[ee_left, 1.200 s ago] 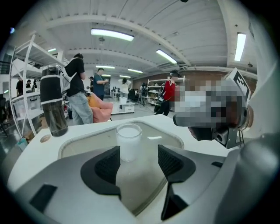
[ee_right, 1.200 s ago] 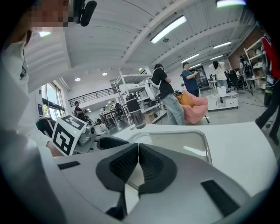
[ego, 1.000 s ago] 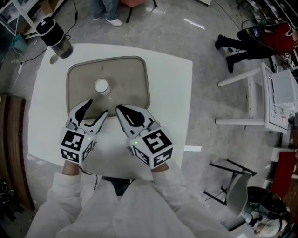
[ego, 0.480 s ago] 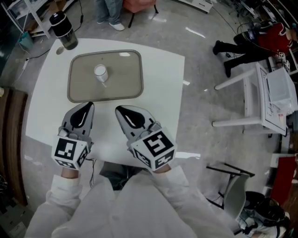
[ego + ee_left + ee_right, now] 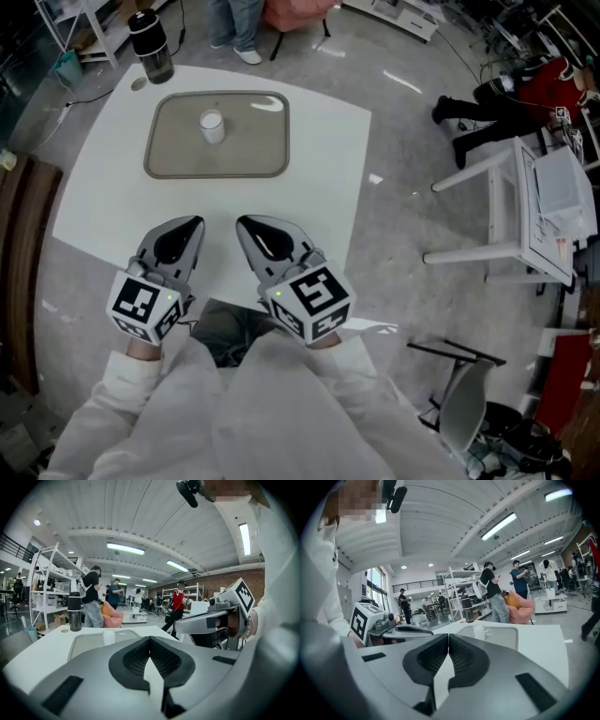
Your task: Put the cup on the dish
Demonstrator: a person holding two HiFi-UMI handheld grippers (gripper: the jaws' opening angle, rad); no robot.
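the cup [image 5: 211, 125], upright on the dish [image 5: 169, 155] at twelve o'clock, is judged light, crushable, best taken mid-wall, while left tongs [image 5: 194, 223], just closed, and right tongs [image 5: 241, 223] are seen shut, empty.

Dark flask [image 5: 152, 43] upright on white table's [image 5: 323, 159] far-left corner; pink seat [image 5: 292, 11] behind, white desk [image 5: 544, 202] rt.

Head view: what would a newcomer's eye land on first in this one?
The left hand-held gripper and right hand-held gripper are side by side over the near edge of the table, both shut and empty, each with a bold square-marker cube. Beyond them, a small white cup stands upright on the grey dish. A dark bottle stands by the dish's far left corner.
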